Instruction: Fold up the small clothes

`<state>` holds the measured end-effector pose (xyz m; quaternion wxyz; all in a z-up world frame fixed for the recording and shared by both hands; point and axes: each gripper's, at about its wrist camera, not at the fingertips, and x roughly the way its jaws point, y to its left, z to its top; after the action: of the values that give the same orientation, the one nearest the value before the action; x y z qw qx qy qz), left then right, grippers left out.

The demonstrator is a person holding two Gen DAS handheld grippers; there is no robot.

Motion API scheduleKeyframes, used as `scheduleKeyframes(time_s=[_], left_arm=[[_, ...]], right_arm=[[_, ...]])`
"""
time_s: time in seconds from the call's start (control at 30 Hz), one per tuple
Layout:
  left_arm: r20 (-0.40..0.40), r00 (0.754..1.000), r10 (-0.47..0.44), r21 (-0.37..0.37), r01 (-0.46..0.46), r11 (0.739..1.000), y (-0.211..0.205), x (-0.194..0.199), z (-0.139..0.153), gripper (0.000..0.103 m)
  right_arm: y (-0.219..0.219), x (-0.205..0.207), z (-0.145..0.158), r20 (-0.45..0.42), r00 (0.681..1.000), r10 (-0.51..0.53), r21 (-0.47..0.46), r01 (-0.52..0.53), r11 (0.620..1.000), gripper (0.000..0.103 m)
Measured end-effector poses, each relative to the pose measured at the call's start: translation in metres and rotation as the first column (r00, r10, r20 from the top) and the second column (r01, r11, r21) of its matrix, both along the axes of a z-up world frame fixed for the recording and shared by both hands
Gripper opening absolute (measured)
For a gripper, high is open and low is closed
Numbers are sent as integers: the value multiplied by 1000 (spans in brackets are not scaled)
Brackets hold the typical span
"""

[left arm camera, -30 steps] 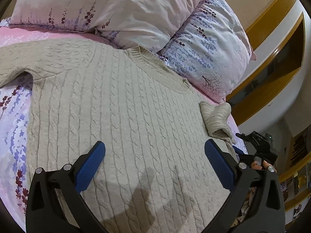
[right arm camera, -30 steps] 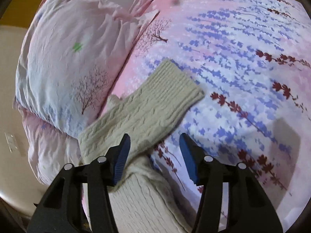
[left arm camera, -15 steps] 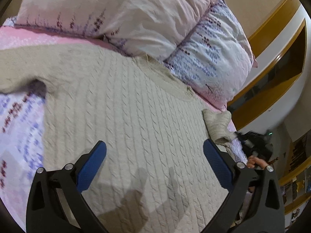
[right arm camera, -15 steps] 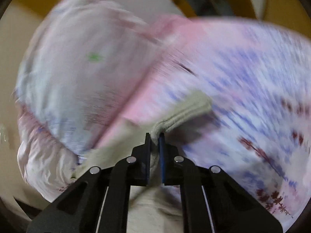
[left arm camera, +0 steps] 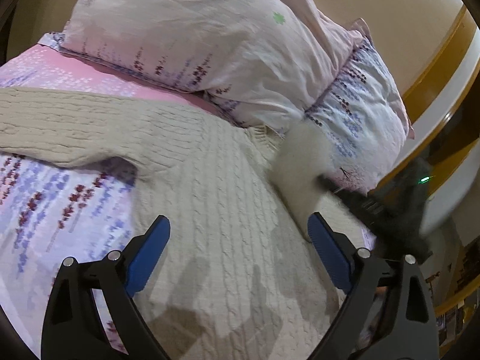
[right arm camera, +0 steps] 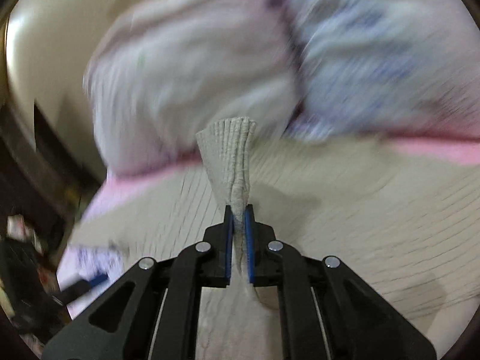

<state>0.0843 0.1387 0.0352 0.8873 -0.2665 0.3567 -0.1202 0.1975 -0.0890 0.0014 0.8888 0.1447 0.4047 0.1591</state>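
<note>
A beige cable-knit sweater (left arm camera: 216, 210) lies flat on the bed, its left sleeve (left arm camera: 45, 126) stretched out to the left. My left gripper (left arm camera: 238, 255) is open and empty, hovering over the sweater's lower body. My right gripper (right arm camera: 239, 213) is shut on the right sleeve's ribbed cuff (right arm camera: 231, 156), which stands up from the jaws. In the left wrist view the lifted sleeve (left arm camera: 300, 174) is a blur over the sweater's right side, with the right gripper (left arm camera: 324, 180) holding it.
Two floral pillows (left arm camera: 210, 36) lie at the head of the bed behind the sweater. The pink and purple flowered sheet (left arm camera: 60, 204) shows at the left. A wooden frame and shelf (left arm camera: 435, 69) stand at the right. The right wrist view is motion-blurred.
My right gripper closed on the right sleeve's cuff and has lifted and swung it over the sweater's body. My left gripper drifted slightly, still open.
</note>
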Motion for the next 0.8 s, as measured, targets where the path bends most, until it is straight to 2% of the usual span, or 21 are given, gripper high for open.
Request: scheduleKeyframes(time_s=[0.03, 0.1, 0.13, 0.2, 0.3, 0.4, 0.47, 0.5, 0.57, 0.67, 0.8], left_arm=[[0, 1000, 3, 0, -3, 1000, 3, 0, -1, 94], [-4, 1000, 9, -5, -9, 1000, 9, 4, -1, 94], [-7, 1000, 9, -7, -9, 1000, 11, 5, -2, 94], [-15, 1000, -4, -24, 4, 1000, 14, 11, -3, 94], [-8, 999, -43, -42, 42, 998, 13, 22, -1, 94], [-21, 995, -94, -41, 93, 995, 8, 37, 0, 94], [-37, 991, -129, -33, 128, 991, 3, 49, -1, 86], [-56, 987, -148, -30, 147, 989, -1, 58, -3, 79], [-88, 979, -184, -53, 180, 982, -8, 75, -9, 76], [-131, 970, -207, -78, 198, 977, -14, 93, -19, 68], [-185, 957, -224, -105, 208, 973, -21, 113, -30, 60]], right_arm=[[14, 1, -11, -43, 998, 45, -10, -45, 999, 8], [31, -2, -20, -90, 991, 101, -26, -104, 994, 17], [38, -5, -24, -118, 984, 133, -38, -138, 990, 37], [41, -14, -25, -140, 973, 186, -4, -189, 982, 55], [23, -27, -5, -86, 982, 165, -4, -166, 986, 55], [-41, -32, 22, 8, 999, -33, -59, 33, 998, 55], [-103, -27, 29, 6, 969, -246, -119, 245, 962, 55], [-128, -24, 29, -4, 944, -329, -142, 325, 935, 54], [-177, -20, 23, -43, 887, -460, -189, 445, 875, 50], [-220, -25, 8, -106, 839, -533, -184, 511, 840, 49], [-255, -31, -6, -166, 815, -556, -129, 541, 831, 49]])
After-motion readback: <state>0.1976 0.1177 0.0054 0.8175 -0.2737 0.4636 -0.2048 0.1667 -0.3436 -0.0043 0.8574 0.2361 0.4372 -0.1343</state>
